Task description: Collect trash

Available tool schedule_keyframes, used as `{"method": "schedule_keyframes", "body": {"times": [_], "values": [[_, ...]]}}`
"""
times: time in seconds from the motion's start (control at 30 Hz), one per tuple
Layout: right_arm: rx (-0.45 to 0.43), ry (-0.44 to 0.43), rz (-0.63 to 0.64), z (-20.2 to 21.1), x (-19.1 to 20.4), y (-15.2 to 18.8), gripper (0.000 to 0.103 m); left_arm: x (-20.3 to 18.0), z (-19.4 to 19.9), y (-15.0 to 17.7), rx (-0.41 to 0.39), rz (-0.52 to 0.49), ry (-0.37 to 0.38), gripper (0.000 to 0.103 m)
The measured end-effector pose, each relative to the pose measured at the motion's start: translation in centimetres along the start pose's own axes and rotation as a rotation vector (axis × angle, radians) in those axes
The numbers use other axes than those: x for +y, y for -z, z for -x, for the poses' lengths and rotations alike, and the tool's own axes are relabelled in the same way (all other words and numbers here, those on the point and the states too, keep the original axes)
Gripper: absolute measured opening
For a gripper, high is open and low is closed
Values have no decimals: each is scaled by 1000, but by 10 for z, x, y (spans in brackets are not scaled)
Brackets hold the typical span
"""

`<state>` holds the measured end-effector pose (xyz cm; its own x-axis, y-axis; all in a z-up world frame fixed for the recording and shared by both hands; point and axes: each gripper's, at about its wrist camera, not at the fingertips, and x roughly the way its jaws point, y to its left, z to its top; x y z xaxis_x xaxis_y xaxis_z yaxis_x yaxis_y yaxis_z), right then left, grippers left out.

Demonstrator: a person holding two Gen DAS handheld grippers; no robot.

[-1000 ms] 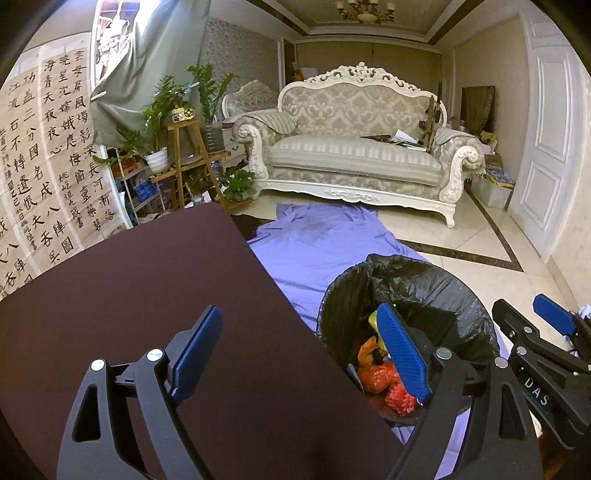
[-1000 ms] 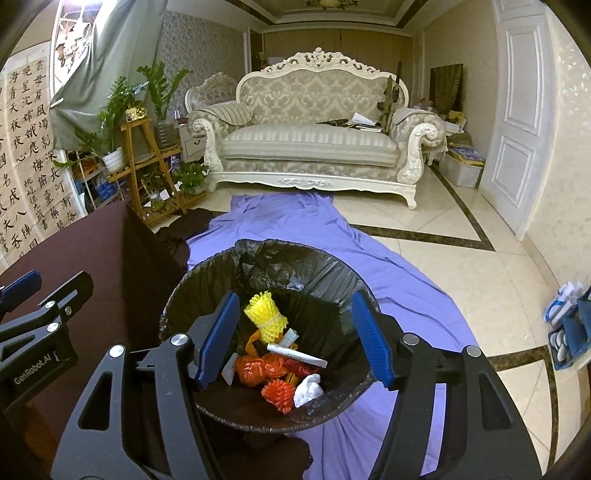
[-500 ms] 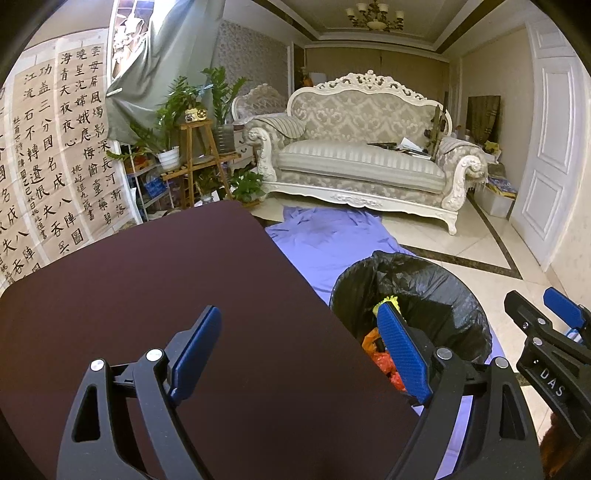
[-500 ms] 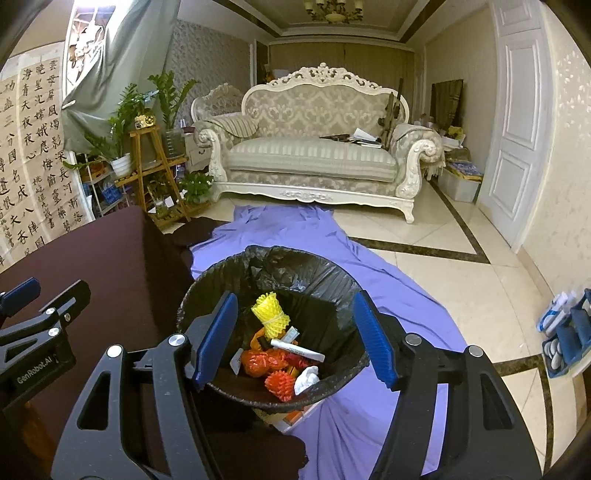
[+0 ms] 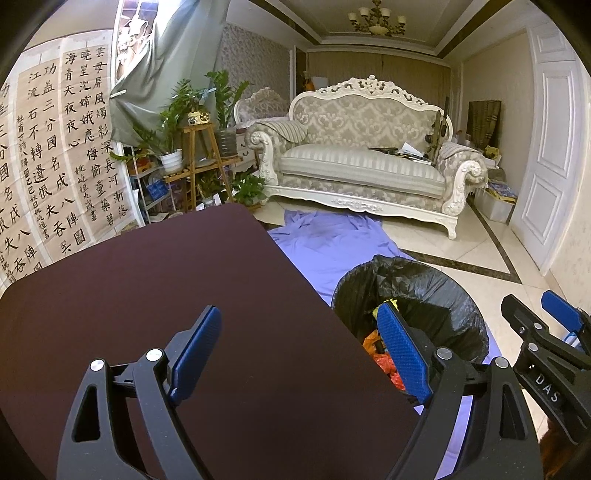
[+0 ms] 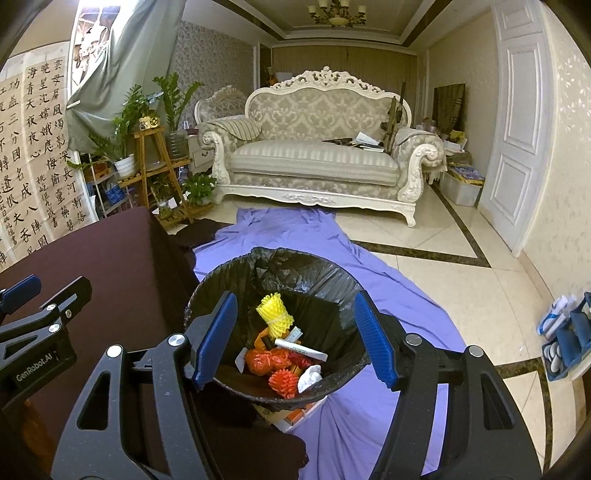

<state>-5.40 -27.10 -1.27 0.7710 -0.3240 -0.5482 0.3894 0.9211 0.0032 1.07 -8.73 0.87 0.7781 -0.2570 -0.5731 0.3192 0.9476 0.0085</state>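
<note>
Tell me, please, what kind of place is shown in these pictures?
Most likely the living room of a home. An ornate sofa stands by the far wall, potted plants fill a corner, and a chandelier hangs above. A lined trash bin stands beside a dark table.

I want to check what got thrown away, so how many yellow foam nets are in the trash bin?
1. A yellow foam net lies in the black-lined trash bin, at the back of the pile, above the orange-red trash. More could be buried under the pile.
</note>
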Motion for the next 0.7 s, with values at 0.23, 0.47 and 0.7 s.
{"method": "schedule_keyframes", "body": {"times": [0.23, 0.47, 0.7], "values": [[-1, 0, 1, 1, 1, 0, 64, 1, -1, -1, 1, 0, 1, 84], [0, 0, 1, 1, 1, 0, 64, 3, -1, -1, 0, 1, 2, 84], [2, 1, 1, 1, 2, 1, 64, 3, -1, -1, 0, 1, 2, 84]]}}
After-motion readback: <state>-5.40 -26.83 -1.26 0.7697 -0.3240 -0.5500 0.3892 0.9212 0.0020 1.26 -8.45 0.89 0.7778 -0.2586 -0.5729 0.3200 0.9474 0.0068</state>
